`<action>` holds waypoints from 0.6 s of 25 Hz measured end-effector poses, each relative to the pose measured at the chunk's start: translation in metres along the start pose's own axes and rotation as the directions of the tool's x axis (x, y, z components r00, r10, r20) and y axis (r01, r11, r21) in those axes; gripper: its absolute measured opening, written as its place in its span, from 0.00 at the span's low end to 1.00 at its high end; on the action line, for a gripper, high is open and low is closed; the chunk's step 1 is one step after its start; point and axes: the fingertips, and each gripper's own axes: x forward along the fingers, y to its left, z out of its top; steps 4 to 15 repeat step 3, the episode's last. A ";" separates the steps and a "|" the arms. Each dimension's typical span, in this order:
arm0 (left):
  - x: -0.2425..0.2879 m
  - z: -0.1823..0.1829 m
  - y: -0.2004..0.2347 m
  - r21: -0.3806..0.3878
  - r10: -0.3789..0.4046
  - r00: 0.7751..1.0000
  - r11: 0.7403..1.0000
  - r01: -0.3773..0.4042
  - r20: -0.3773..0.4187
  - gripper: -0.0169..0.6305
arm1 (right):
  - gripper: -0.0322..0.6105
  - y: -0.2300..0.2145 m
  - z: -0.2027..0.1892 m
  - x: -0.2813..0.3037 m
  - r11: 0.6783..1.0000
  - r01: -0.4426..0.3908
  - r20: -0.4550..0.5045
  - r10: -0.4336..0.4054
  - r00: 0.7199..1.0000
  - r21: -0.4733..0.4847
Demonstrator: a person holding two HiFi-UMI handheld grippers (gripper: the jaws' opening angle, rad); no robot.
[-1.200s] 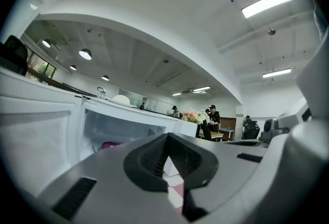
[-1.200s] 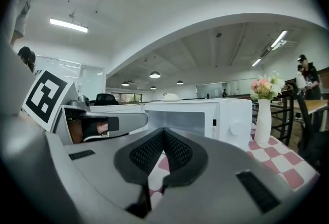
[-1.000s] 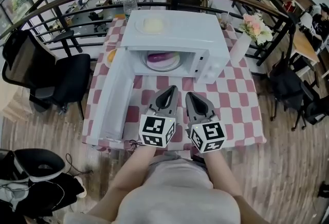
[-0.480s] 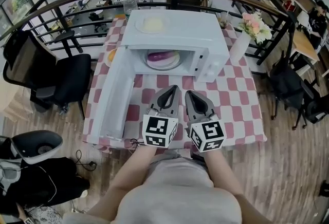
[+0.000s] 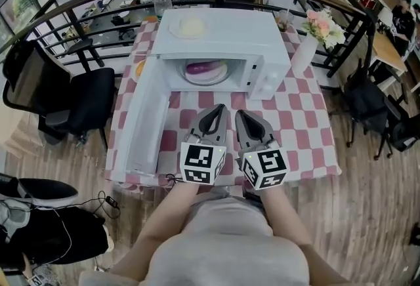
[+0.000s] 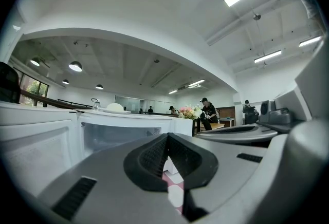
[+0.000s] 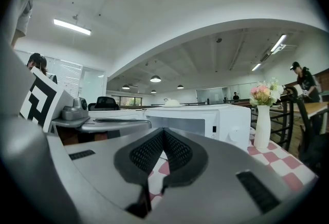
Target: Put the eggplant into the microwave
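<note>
The eggplant (image 5: 203, 69) lies inside the microwave (image 5: 226, 32), twelve o'clock from the left gripper (image 5: 216, 110) and right gripper (image 5: 240, 114), both pressed together and empty. Swinging the open door (image 5: 140, 127) at ten o'clock carelessly could shove the microwave.

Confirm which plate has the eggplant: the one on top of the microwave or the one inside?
The plate inside the open microwave: the purple eggplant lies on it. The plate on top of the microwave carries only something pale yellow.
</note>
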 end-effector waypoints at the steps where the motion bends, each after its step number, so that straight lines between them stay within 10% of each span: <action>1: 0.000 0.000 0.000 0.001 0.002 1.000 1.000 -0.002 0.002 0.03 | 0.09 0.000 0.000 0.000 1.000 -0.001 0.001 0.001 1.000 0.000; 15: 0.000 0.001 0.000 0.003 0.007 1.000 1.000 -0.007 0.005 0.03 | 0.09 -0.001 0.000 0.001 1.000 -0.002 0.002 0.002 1.000 0.000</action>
